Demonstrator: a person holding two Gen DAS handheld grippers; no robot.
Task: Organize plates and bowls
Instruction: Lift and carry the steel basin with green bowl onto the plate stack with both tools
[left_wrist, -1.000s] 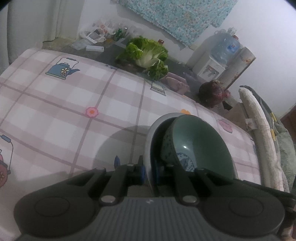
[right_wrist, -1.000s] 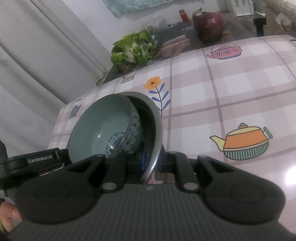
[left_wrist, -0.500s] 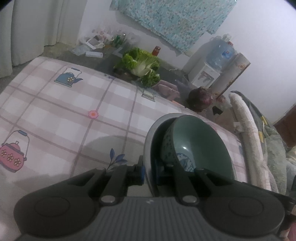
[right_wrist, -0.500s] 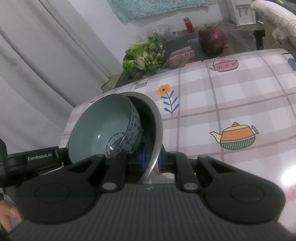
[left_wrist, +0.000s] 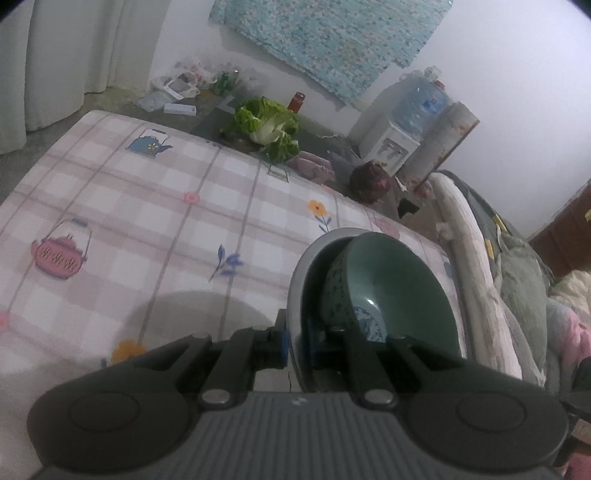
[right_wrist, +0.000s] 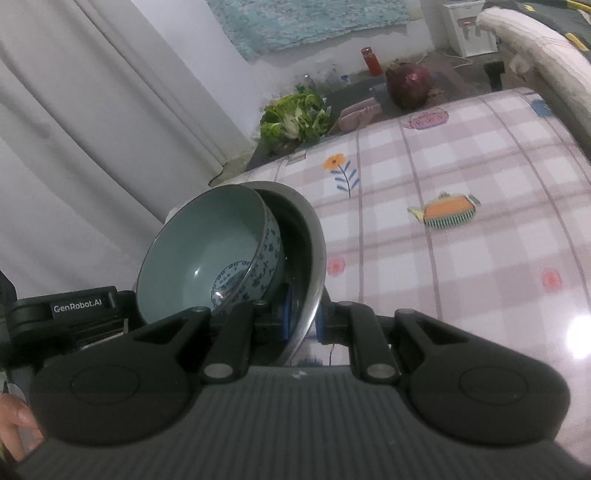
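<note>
A metal bowl (left_wrist: 297, 280) holds a green ceramic bowl (left_wrist: 399, 291) with a blue pattern nested inside it. My left gripper (left_wrist: 297, 343) is shut on the metal bowl's rim on one side. My right gripper (right_wrist: 303, 321) is shut on the metal bowl's (right_wrist: 314, 243) rim on the opposite side, with the green bowl (right_wrist: 210, 251) to its left. The stack hangs well above the checked tablecloth (left_wrist: 147, 206). The left gripper's body shows at the left edge of the right wrist view (right_wrist: 70, 314).
The table (right_wrist: 461, 177) carries a pink checked cloth with teapot and flower prints. Beyond its far edge on the floor lie a cabbage (left_wrist: 267, 125), a red cabbage (left_wrist: 369, 181), a red jar (left_wrist: 296, 101) and a water dispenser (left_wrist: 417, 110). Curtains (right_wrist: 92, 110) hang at the left. Bedding (left_wrist: 517, 280) lies at the right.
Both grippers have lifted the stacked bowls higher above the table; more of the tablecloth and the floor beyond shows. The grips on the rim are unchanged.
</note>
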